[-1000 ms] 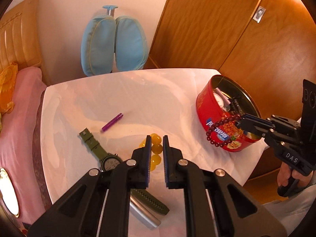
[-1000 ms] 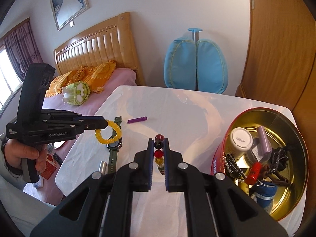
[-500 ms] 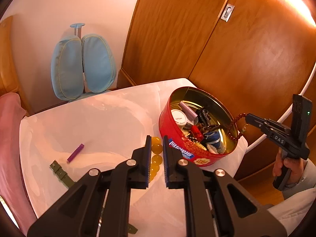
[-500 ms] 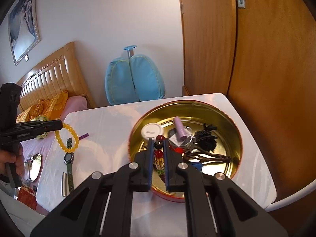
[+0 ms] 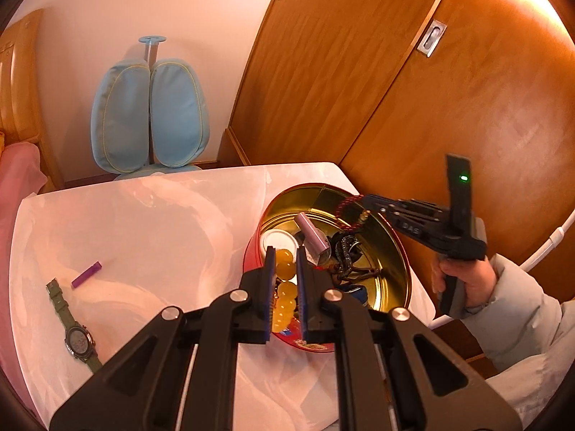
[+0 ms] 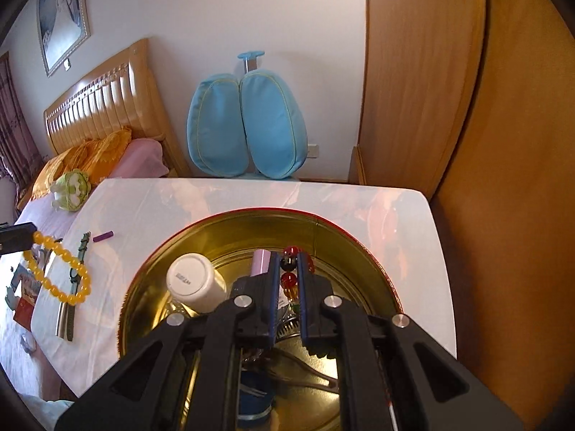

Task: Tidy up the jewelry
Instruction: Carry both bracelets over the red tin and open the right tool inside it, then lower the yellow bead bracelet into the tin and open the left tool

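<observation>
A round red tin (image 5: 395, 251) with a gold inside stands on the white table (image 5: 143, 222). My left gripper (image 5: 285, 255) is shut on a yellow bead bracelet (image 5: 284, 269), at the tin's near rim. My right gripper (image 6: 289, 256) is shut on a dark red bead bracelet (image 6: 289, 278), right above the open tin (image 6: 222, 230). From the left wrist view that red bracelet (image 5: 346, 204) dangles from the right gripper (image 5: 363, 203) over the tin. The yellow bracelet (image 6: 57, 273) hangs at the left in the right wrist view.
Inside the tin lie a white jar (image 6: 196, 283), a pink tube (image 5: 311, 233) and dark clips (image 5: 345, 251). A green watch (image 5: 73, 327) and a purple stick (image 5: 86, 274) lie on the table's left part. A blue chair (image 5: 151, 115) and wooden doors (image 5: 413, 82) stand behind.
Both grippers have swung right toward the tin with their bracelets. The right one now hangs over the tin's inside; the left one has reached its near rim.
</observation>
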A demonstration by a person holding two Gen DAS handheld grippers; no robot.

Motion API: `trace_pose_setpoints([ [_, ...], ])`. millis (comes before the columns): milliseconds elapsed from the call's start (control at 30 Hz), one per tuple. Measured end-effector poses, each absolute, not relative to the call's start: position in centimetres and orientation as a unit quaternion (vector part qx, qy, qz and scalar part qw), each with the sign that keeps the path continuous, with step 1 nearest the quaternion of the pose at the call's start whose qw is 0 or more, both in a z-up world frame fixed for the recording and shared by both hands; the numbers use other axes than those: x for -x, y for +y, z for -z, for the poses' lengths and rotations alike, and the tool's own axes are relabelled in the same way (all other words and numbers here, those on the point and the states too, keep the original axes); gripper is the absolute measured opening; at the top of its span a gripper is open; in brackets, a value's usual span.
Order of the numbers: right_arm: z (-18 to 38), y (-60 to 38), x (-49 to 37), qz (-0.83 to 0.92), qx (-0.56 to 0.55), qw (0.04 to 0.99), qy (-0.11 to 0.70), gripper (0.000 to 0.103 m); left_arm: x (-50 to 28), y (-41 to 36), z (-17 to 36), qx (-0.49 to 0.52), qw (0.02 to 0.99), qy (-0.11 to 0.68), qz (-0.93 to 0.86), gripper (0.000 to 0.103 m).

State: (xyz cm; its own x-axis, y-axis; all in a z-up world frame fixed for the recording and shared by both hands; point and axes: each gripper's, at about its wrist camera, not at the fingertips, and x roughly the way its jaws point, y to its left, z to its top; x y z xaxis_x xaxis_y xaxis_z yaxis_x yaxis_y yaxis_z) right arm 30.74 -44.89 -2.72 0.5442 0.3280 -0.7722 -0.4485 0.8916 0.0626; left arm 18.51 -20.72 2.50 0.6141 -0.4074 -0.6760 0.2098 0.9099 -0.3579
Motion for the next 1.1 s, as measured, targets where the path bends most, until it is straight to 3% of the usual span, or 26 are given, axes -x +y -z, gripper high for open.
trace_pose_setpoints([
  [300,8.7,-42.0,-35.3,-0.183,0.107,0.822,0.528,0.011,-23.1,-21.3,-1.8,0.129,0.876,0.397,0.24,0.011],
  [500,7.7,-43.0,-34.6,-0.184,0.086,0.828,0.522,0.012,-24.4,-21.5,-1.2,0.118,0.869,0.414,0.246,0.011],
  [533,7.0,-43.5,-34.1,-0.186,0.077,0.835,0.513,0.015,-24.4,-21.8,-1.3,0.115,0.869,0.414,0.248,0.011],
  [600,5.2,-44.7,-32.8,-0.185,0.06,0.85,0.489,0.059,-24.5,-22.3,-1.6,0.109,0.867,0.414,0.255,0.011],
  [800,1.4,-48.9,-26.8,-0.191,0.029,0.88,0.435,0.091,-24.7,-26.4,-1.6,0.088,0.848,0.432,0.293,0.011],
  [1100,0.1,-53.1,-18.7,-0.161,0.049,0.895,0.414,0.093,-25.1,-34.9,0.2,0.046,0.805,0.466,0.364,0.011],
])
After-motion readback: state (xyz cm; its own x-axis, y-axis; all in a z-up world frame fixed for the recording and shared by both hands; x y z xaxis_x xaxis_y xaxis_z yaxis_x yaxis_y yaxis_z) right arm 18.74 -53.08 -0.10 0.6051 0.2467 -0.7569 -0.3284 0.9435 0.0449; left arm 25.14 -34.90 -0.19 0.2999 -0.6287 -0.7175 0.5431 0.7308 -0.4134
